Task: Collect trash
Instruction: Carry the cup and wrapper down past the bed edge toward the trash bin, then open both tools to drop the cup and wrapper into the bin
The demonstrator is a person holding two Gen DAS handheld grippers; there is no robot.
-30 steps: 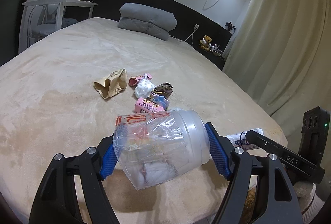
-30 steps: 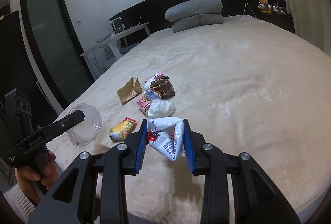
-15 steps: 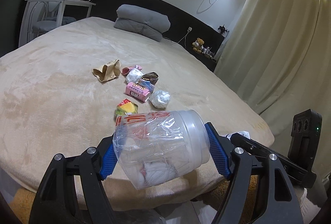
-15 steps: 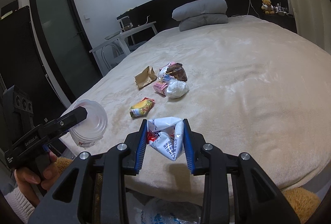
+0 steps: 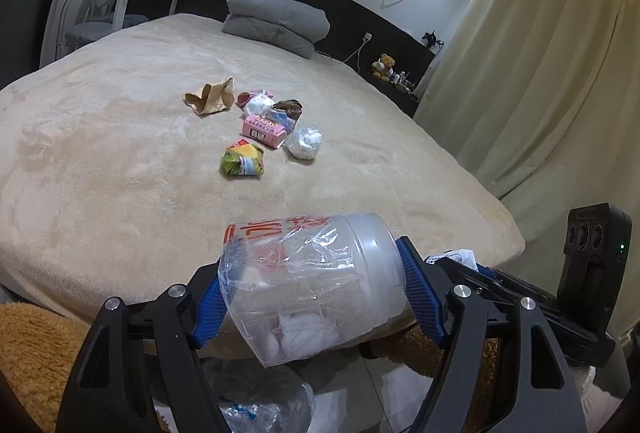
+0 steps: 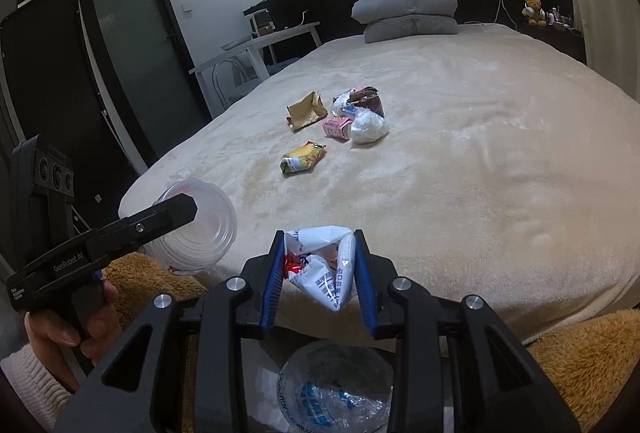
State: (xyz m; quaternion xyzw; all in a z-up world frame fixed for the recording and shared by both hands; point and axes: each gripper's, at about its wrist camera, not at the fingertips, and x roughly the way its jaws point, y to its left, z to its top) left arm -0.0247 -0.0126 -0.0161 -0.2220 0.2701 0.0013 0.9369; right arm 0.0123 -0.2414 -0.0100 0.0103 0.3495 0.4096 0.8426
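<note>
The plastic-lined tub is clamped sideways in the left claw, its contents blurred; a crumpled white wrapper is pinched in the right claw; a bag (cut off) is glimpsed below; remaining litter is left on the bed.

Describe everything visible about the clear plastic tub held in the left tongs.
The clear plastic tub is a round, translucent container tipped on its side, wrapped in crinkled film with red print. White crumpled scraps show inside. The left tongs clamp it between blue pads just past the bed's edge, above a bag-lined bin.
</note>
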